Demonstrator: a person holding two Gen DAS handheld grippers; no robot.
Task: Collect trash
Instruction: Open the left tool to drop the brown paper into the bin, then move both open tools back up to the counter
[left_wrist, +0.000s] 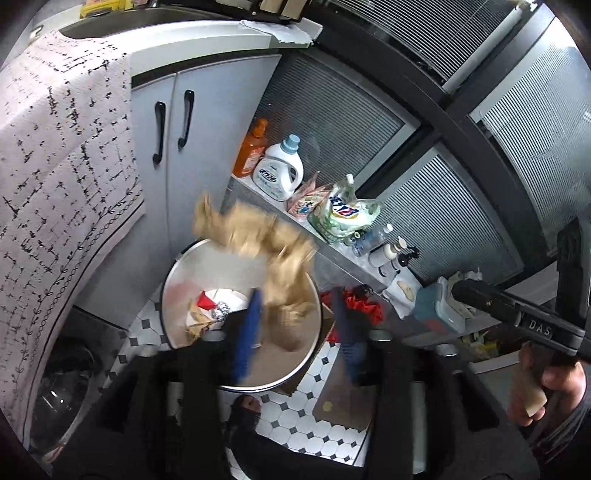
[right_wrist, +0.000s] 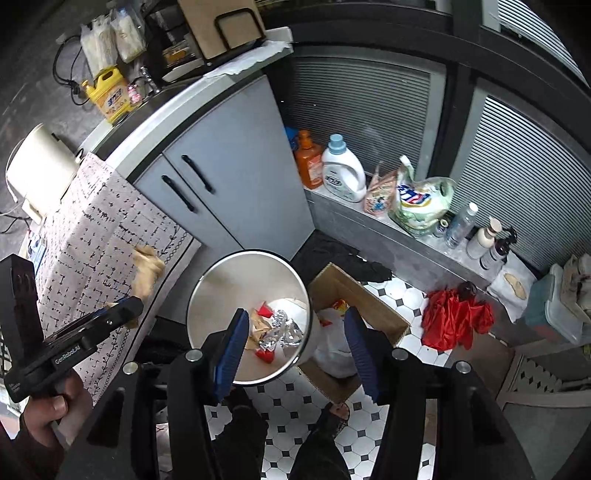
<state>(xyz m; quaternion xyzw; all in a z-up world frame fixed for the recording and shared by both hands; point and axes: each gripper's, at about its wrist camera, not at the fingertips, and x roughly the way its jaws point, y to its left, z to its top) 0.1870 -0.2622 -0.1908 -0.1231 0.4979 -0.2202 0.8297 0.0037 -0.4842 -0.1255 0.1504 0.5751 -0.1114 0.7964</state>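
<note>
A round steel trash bin (left_wrist: 177, 280) stands on the tiled floor; it also shows in the right wrist view (right_wrist: 210, 288). Inside lie foil, red scraps and paper (right_wrist: 275, 328). A crumpled brown paper piece (left_wrist: 258, 236), motion-blurred, hangs over the bin's rim, just beyond my left gripper (left_wrist: 295, 332). The left jaws stand apart and do not touch it. In the right wrist view the brown paper (right_wrist: 147, 266) shows beside the left gripper's body (right_wrist: 92, 332). My right gripper (right_wrist: 295, 354) is open and empty above the bin.
A cardboard box (right_wrist: 369, 295) with a white bag sits right of the bin. Grey cabinet doors (right_wrist: 229, 192) stand behind. A ledge holds detergent bottles (right_wrist: 341, 166) and a refill pouch (right_wrist: 421, 203). A patterned cloth (right_wrist: 103, 229) drapes left. Red fabric (right_wrist: 454, 321) lies on the floor.
</note>
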